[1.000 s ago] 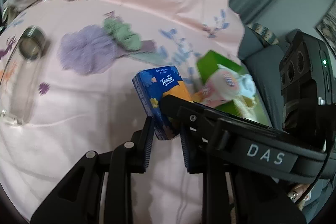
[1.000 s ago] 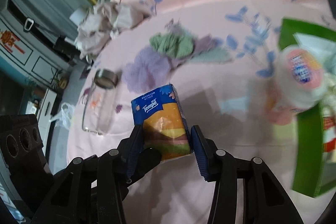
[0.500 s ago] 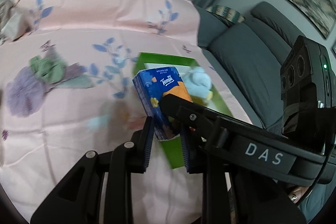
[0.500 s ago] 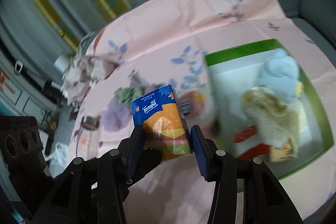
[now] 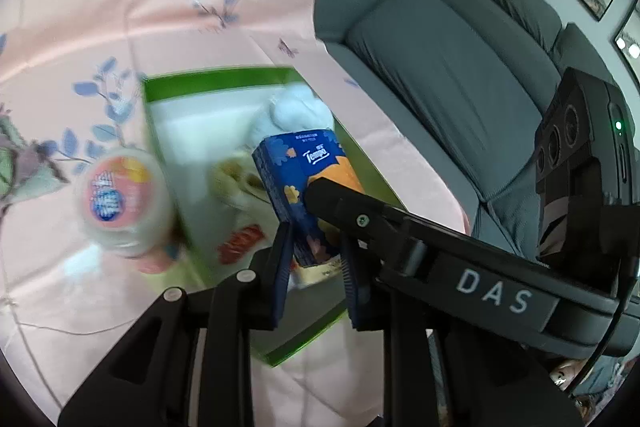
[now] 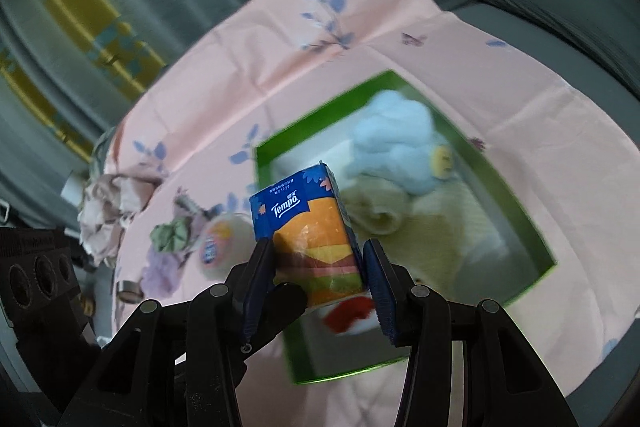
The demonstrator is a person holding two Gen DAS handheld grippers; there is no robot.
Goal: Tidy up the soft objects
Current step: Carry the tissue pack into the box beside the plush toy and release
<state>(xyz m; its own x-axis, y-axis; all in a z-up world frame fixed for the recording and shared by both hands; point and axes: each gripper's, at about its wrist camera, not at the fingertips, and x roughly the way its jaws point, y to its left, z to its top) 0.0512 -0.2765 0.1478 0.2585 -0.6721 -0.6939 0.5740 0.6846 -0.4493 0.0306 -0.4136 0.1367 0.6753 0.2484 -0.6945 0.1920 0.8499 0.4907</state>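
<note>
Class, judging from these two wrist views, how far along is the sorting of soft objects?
Done: a blue plush and beige towels lie in the green box. In hand: both grippers, left and right, clamp the Tempo tissue pack above it. Left: the green cloth on the pink sheet.

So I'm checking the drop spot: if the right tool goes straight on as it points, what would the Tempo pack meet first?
Probably the rolled beige towel inside the green box, though depth is unclear; the right tool holds the tissue pack.
</note>
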